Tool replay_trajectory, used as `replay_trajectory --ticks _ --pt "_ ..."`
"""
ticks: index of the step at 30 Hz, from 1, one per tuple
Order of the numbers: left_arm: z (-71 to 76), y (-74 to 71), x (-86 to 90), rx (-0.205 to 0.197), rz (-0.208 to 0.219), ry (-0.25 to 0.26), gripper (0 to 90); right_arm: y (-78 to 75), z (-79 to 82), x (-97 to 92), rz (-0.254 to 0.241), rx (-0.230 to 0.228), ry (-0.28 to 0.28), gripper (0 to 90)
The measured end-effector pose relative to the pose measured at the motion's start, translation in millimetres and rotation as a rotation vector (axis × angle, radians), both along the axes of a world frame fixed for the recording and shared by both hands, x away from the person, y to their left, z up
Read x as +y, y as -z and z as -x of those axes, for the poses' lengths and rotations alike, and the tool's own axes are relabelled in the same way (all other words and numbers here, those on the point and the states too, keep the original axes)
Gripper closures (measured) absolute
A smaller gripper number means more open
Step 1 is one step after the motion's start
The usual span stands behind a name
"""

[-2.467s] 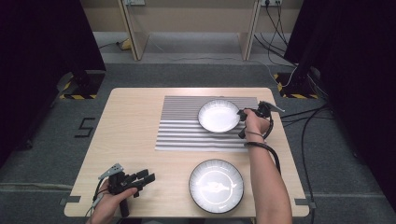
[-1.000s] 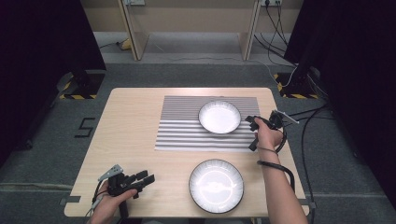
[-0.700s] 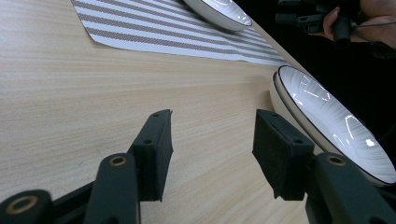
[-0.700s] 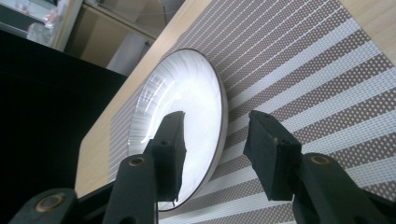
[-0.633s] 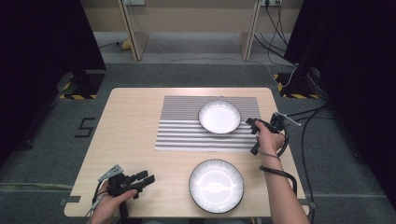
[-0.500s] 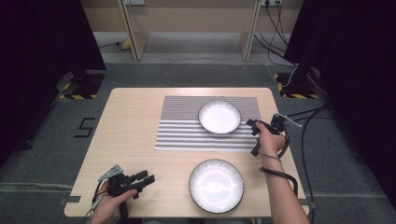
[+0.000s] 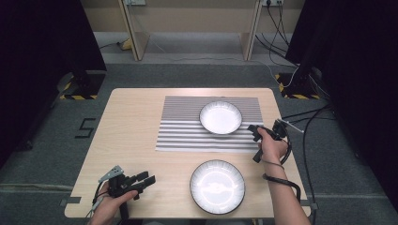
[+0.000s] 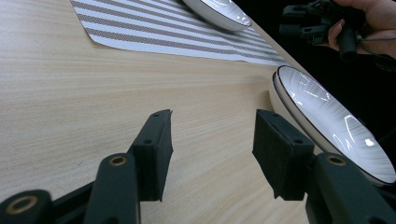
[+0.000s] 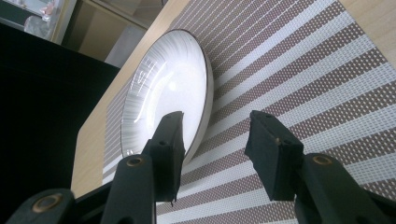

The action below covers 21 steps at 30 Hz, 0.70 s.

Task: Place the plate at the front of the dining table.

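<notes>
A white plate with a dark rim [image 7: 220, 117] lies on the striped placemat [image 7: 187, 136] at the far side of the table. A second, similar plate [image 7: 217, 186] sits on bare wood near the front edge. My right gripper [image 7: 254, 143] is open just right of the mat's right end, a short way from the far plate. In the right gripper view its jaws [image 9: 215, 121] point at that plate's edge [image 9: 168, 88] with nothing between them. My left gripper [image 7: 143, 180] rests open at the front left, and the left gripper view [image 8: 212, 126] has the near plate [image 8: 327, 121] to its right.
The wooden table [image 7: 126, 136] has bare wood across its left half and between the two plates. Cables trail over the floor at the right [image 7: 309, 117]. Dark curtains stand on both sides, and table legs with more cables are at the back.
My right gripper has drawn back from the far plate's rim, toward the right and the near side. The left gripper and both plates stay where they were.
</notes>
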<state>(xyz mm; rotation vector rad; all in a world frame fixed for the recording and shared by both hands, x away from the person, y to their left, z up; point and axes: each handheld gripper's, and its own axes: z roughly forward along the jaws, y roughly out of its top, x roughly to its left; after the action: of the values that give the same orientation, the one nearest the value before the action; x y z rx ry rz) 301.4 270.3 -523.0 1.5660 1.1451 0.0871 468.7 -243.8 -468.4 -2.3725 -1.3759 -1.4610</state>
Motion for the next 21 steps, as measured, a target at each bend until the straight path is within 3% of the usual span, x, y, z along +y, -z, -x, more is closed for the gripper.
replay_trajectory --ticks 21 --pt "0.1 -0.9 -0.1 -0.002 -0.001 0.000 46.8 -1.3 23.1 -4.7 -0.017 -0.004 -0.012 54.9"
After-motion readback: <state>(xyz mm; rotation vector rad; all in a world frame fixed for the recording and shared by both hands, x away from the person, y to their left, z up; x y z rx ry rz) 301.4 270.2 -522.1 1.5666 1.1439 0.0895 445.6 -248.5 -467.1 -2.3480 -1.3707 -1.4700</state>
